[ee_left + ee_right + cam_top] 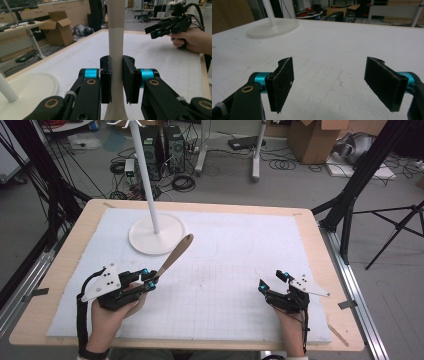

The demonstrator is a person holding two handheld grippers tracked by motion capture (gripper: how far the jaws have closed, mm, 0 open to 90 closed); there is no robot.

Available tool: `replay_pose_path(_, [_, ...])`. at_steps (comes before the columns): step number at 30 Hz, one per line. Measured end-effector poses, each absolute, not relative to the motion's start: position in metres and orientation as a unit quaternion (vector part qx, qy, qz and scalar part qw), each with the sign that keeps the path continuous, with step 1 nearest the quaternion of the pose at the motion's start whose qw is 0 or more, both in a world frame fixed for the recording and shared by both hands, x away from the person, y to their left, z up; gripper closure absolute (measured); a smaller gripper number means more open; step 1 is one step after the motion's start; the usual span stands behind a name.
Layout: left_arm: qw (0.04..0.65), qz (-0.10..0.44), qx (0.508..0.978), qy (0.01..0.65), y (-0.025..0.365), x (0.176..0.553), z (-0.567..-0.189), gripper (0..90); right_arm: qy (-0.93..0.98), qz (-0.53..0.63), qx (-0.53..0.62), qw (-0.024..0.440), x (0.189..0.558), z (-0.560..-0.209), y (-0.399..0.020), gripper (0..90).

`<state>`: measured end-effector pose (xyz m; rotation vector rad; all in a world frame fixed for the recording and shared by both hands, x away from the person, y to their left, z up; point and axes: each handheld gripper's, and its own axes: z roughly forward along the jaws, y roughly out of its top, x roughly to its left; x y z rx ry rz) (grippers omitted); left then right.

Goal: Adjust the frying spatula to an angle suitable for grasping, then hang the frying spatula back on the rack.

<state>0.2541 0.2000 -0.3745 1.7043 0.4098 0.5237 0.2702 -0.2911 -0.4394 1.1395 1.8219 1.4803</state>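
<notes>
The left gripper (pixel 150 282) is clamped on the handle of a wooden spoon (pixel 175 256), and in the left gripper view the pads bite the narrow part of the handle (pixel 116 62) squarely, with the shaft running straight up between the jaws. The spoon's bowl points up and away from that gripper, toward the white stand (pixel 156 234) whose round base sits just beyond the bowl's tip. The right gripper (pixel 272 281) rests low over the desk (pixel 60 270) with its jaws spread wide and nothing between them — well apart from the spoon.

The step in hand looks like carrying the spoon toward the stand. To do it well, keep the grip as it is — centred on the handle, not sliding toward the end — since a long lever like this will swing if the pads loosen. Move the wrist slowly so the bowl clears the stand's pole rather than knocking it. The free gripper is best kept back, off the spoon's path, ready to steady the base if needed.
</notes>
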Motion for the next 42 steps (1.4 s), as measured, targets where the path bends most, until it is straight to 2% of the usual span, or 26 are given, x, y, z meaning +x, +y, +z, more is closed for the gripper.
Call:
replay_pose_path(14, [0.624, 0.238, 0.724, 0.174, 0.198, 0.251, -0.371, 77.8, 0.681, 0.585, 0.358, 0.259, 0.265, -0.391, -0.261, 22.4])
replay_pose_path(26, [0.631, 0.239, 0.717, 0.175, 0.197, 0.253, -0.373, 77.9, 0.689, 0.589, 0.334, 0.257, 0.268, -0.372, -0.242, 22.4])
replay_pose_path(42, [0.639, 0.263, 0.702, 0.174, 0.181, 0.248, -0.376, 77.8, 0.679, 0.654, 0.27, 0.197, 0.261, -0.332, -0.181, 22.1])
